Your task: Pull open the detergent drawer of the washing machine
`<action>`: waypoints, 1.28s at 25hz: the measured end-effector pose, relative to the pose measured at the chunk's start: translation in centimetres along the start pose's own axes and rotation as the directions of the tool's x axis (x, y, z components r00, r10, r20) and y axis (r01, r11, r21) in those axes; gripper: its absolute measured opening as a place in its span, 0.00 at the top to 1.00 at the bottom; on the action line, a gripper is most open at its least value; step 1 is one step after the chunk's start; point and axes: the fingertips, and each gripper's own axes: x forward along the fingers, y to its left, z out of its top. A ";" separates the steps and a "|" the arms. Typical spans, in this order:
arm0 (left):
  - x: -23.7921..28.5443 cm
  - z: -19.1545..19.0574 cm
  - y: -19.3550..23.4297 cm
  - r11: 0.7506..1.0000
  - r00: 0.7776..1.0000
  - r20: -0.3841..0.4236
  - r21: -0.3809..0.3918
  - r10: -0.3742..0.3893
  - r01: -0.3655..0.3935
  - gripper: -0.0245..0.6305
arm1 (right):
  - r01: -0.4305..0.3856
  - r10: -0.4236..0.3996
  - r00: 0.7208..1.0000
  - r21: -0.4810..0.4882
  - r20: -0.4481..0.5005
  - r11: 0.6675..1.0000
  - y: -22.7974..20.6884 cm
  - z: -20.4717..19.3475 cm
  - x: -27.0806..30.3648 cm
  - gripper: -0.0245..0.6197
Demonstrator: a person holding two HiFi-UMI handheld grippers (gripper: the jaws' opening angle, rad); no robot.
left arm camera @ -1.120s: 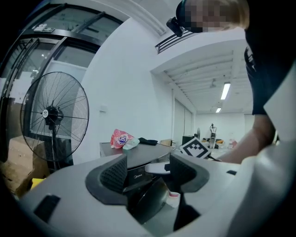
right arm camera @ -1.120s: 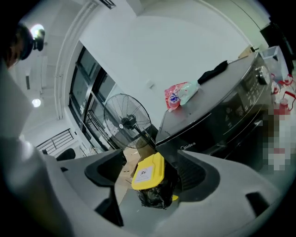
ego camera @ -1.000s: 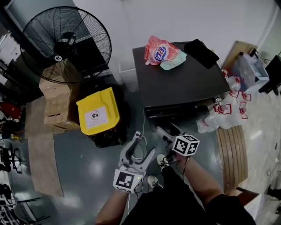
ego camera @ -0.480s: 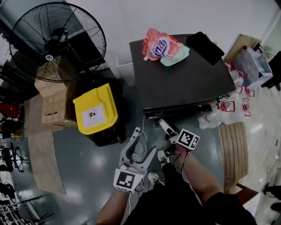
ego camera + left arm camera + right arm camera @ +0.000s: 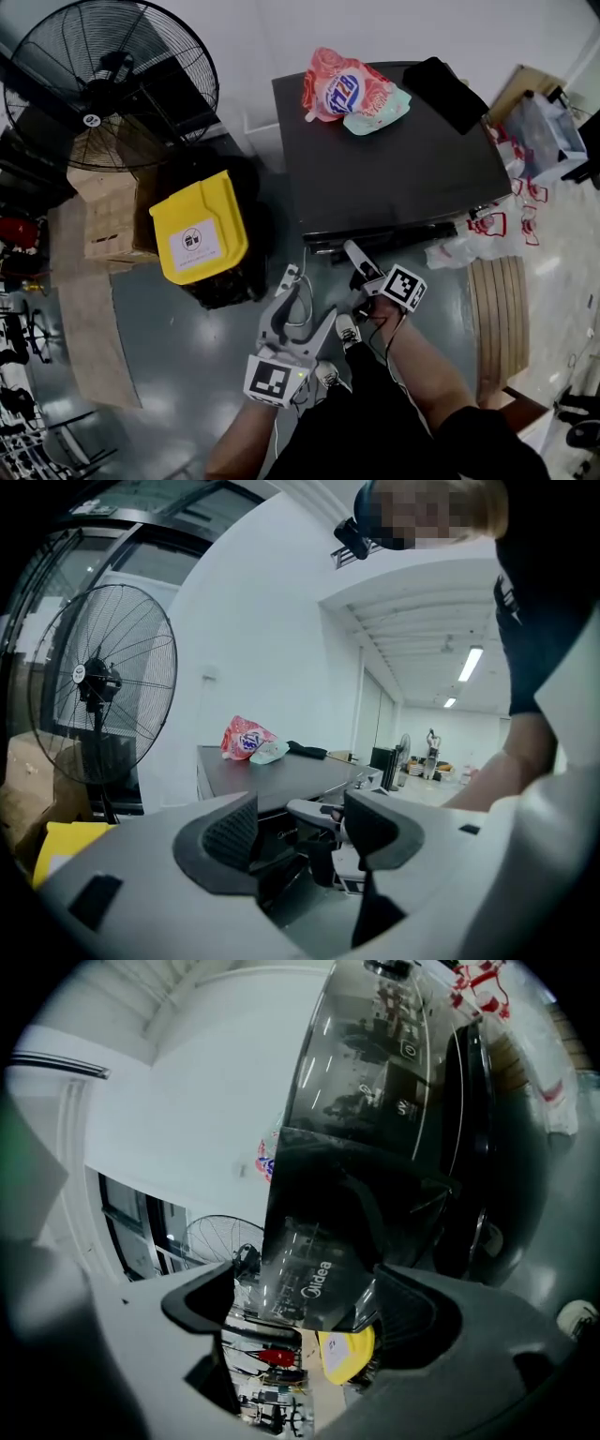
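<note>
In the head view, the left gripper [image 5: 306,302] is hovering over the floor with its fingers spread and nothing between them. The washer [image 5: 394,159] is standing ahead of its fingertips, and a yellow bin [image 5: 197,230] is sitting off to their left. A fan [image 5: 103,84] is standing well beyond that. The right gripper [image 5: 356,255] is reaching in with its fingertips at the washer's upper front edge, just under the dark lid. Far beyond those fingertips a bag [image 5: 342,94] is lying on the lid. In the left gripper view, the fingers [image 5: 230,832] are standing apart and holding nothing. The right gripper is showing past the gap between them, with the washer [image 5: 272,775] and bag [image 5: 246,740] farther ahead. In the right gripper view, the fingers [image 5: 412,1321] are standing open. The drawer [image 5: 314,1283], its glossy front printed Midea, is sitting between them, close against one pad and leaving a gap at the other finger. The bin [image 5: 342,1352] is showing beyond, under the drawer's corner.
</note>
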 end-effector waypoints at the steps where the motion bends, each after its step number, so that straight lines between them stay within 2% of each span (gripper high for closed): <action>1: 0.2 0.0 0.1 1.000 1.000 -0.001 -0.002 0.000 0.000 0.56 | -0.001 0.001 1.000 0.007 0.003 1.000 -0.2 0.1 0.0 0.23; 11: 1.8 -0.7 0.9 1.000 1.000 -0.019 -0.021 -0.011 0.011 0.56 | -0.005 0.004 1.000 0.050 0.016 0.999 -1.6 0.4 0.1 0.23; 32: 2.2 -1.4 1.1 0.999 1.000 -0.027 -0.050 -0.009 0.008 0.56 | 0.007 -0.007 1.000 0.019 0.021 1.000 -1.9 0.9 2.2 0.21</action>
